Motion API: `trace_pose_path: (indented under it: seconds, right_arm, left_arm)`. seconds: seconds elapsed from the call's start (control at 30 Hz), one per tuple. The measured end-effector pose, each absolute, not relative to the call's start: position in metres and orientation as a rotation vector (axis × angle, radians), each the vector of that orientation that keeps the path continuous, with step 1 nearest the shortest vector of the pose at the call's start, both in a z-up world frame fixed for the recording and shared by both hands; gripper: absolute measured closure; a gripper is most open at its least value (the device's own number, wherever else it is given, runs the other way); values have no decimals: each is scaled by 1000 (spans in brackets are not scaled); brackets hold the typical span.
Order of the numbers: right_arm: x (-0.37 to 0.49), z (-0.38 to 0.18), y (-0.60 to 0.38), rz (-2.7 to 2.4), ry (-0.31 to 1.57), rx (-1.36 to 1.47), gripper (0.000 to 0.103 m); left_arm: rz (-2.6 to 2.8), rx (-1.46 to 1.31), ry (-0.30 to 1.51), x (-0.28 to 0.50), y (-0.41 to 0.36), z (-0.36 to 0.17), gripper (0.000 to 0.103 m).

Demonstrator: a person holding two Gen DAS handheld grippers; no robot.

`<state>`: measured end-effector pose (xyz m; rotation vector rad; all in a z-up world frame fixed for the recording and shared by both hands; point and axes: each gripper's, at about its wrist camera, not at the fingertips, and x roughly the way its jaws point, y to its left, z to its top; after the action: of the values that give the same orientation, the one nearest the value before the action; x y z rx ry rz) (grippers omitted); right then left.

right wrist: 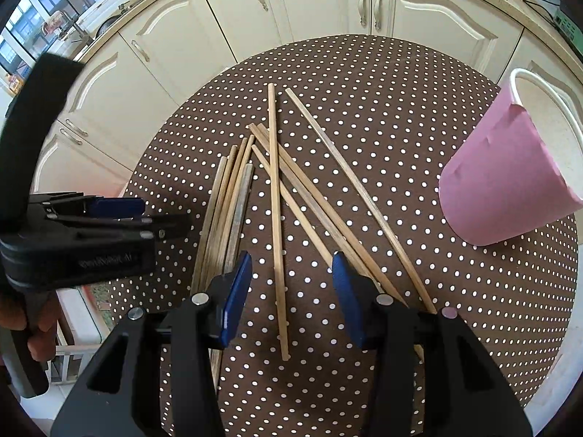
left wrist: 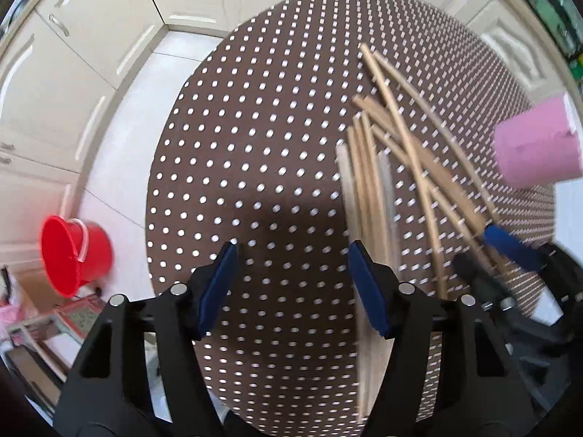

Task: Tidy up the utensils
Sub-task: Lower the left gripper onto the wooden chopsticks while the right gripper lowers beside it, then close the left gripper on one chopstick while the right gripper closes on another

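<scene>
Left gripper stands with jaws apart over bare dotted tablecloth, nothing between its pads; a bundle of chopsticks lies just right of it. Right gripper also stands parted, one single chopstick lying between its pads, untouched. Further chopsticks cross on the cloth. Pink cup stands at far right.

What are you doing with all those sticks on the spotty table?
A person is tidying wooden chopsticks scattered on the round table with the brown polka-dot cloth. They hold a black clamp-like claw in each hand. The right claw hovers open over one chopstick; the left claw is open beside the bundle. Nothing is picked up yet. A pink paper-wrapped cup stands empty-looking nearby.
</scene>
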<state>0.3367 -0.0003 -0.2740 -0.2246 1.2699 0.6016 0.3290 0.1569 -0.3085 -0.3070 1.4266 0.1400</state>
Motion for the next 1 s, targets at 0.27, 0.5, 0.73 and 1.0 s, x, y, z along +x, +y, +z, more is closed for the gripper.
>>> trace_pose_path:
  seconds: [0.27,0.5,0.73,1.0]
  right_arm:
    - [333,-273,6,585,1272,-218,60]
    - [336,-273,6,571,1276,-206,60]
    - [342,-273,1,551,1275,-203,60]
    - [347,-278,-6,534,1283,-197,60]
  left_arm:
    - [121,-219,1456,346,140,-319,38]
    - [154,-173,1482,345,134,-336,38]
    - [118,-257,1443,346,139,-325,39]
    - [111,-231,1471,346,139,-339,36]
